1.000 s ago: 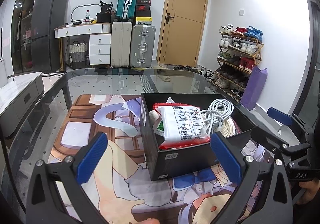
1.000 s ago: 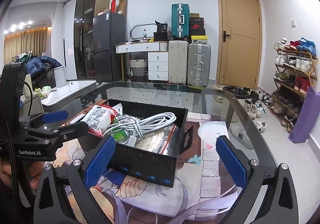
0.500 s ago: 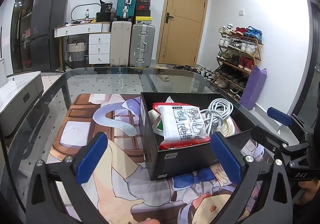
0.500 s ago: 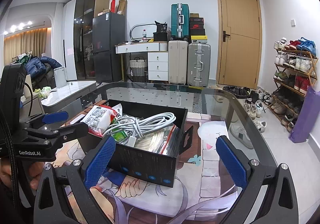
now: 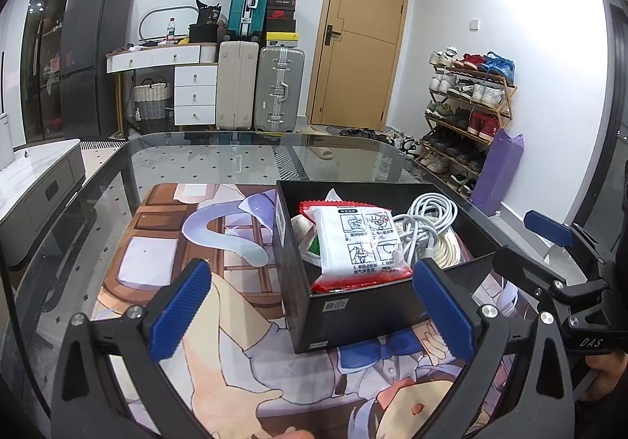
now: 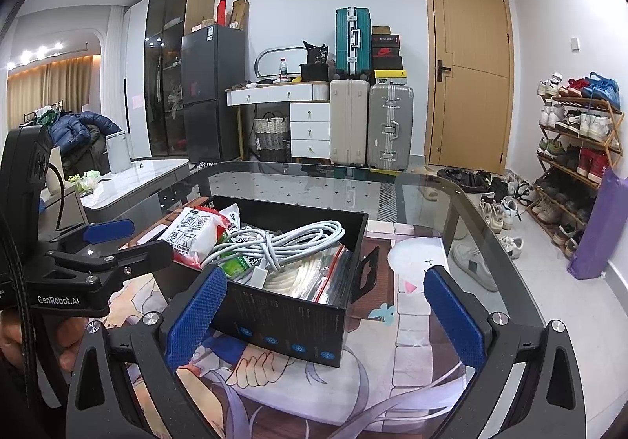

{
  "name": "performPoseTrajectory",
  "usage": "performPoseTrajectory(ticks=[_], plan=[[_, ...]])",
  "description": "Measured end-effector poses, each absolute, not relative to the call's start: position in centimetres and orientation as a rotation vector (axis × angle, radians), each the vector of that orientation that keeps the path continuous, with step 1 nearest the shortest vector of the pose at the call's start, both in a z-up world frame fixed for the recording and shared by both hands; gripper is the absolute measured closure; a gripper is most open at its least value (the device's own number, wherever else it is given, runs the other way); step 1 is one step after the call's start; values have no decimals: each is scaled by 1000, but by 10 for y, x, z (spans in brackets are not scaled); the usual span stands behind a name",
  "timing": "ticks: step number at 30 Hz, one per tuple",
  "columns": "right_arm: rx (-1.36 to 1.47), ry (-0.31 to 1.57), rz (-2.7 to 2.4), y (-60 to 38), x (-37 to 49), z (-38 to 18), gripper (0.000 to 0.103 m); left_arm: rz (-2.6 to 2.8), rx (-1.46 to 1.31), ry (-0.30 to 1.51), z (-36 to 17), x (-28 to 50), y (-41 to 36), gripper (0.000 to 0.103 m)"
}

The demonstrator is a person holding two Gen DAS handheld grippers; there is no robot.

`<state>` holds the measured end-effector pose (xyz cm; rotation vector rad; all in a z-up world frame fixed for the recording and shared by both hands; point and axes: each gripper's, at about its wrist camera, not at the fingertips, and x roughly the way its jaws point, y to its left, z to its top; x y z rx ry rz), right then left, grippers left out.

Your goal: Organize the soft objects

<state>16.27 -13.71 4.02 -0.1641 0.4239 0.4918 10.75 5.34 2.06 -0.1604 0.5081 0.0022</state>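
A black box [image 5: 353, 311] [image 6: 290, 325] stands on the printed mat and holds a white and red wipes pack [image 5: 355, 242] [image 6: 194, 238], a coiled white cable [image 5: 428, 223] [image 6: 298, 238], a green packet [image 6: 235, 266] and a zip bag [image 6: 322, 278]. My left gripper [image 5: 310, 311] is open just in front of the box, with nothing between its blue pads [image 5: 178, 307]. My right gripper [image 6: 324, 315] is open too, near the box's front corner, holding nothing. Each gripper shows in the other's view: the right gripper [image 5: 557, 254] at the right, the left gripper [image 6: 94, 246] at the left.
The box sits on a glass table [image 5: 219, 160] [image 6: 314, 180] covered partly by a cartoon mat [image 5: 168, 254] [image 6: 416, 305]. Beyond the table are suitcases [image 5: 278, 89], a white drawer unit [image 5: 194, 93], a door [image 6: 471, 74] and a shoe rack [image 5: 467, 113] [image 6: 577, 148].
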Motion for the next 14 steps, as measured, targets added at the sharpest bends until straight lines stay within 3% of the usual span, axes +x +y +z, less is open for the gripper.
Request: performPoseTrajectory(ticks=[14], plan=[[-165,424,490,-137,162,40,1,-5,-168,510,21,107,52,0]])
